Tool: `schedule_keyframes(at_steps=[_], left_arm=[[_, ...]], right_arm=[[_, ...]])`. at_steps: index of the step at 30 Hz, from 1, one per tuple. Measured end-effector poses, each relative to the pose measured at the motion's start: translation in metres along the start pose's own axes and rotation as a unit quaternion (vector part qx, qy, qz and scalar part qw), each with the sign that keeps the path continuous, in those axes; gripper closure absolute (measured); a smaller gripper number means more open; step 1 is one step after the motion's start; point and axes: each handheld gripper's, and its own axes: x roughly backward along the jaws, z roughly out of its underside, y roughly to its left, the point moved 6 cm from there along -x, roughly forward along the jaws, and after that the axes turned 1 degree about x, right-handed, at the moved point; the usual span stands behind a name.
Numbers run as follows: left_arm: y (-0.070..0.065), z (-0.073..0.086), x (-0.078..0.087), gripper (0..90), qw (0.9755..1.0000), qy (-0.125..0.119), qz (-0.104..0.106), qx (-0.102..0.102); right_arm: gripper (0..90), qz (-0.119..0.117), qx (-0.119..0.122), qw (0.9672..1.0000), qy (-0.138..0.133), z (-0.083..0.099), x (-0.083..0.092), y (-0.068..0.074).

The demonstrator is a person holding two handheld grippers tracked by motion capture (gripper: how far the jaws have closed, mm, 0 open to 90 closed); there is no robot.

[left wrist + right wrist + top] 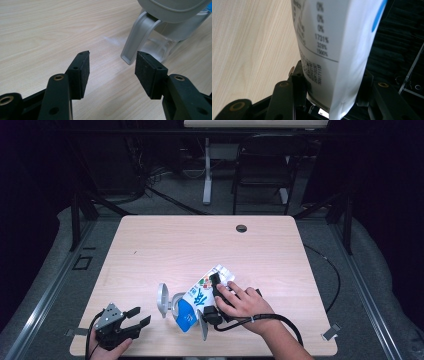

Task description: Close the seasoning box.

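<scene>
A pale wooden surface (165, 245) fills mid-frame. Low centre, the right gripper (216, 296) has its fingers clamped on a tilted white-and-blue carton (197, 301) over a clear grey-lidded pitcher (170, 301). Lower left, the left gripper (141, 316) rests, fingers released and empty.

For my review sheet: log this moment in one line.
right hand-held gripper: shut on carton | left hand-held gripper: open, holding nothing | pitcher: beside carton

The carton (329, 50) carries a printed column of percentages on its white side, reading 0%, 0%, 0%, 1731%, 328% and 160% (the small print beneath is too blurred to read), and large characters on its front (200, 297), not legible.
</scene>
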Motion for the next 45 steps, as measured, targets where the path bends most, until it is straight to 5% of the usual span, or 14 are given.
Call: schedule_keyframes(at_steps=[45], left_arm=[[-0.0012, -0.0003, -0.0006, 46.0, 1.0000, 0.001, 0.008, 0.002]], right_arm=[[55.6, -0.002, 0.011, 0.9999, -0.001, -0.0001, 0.0005, -0.0023]])
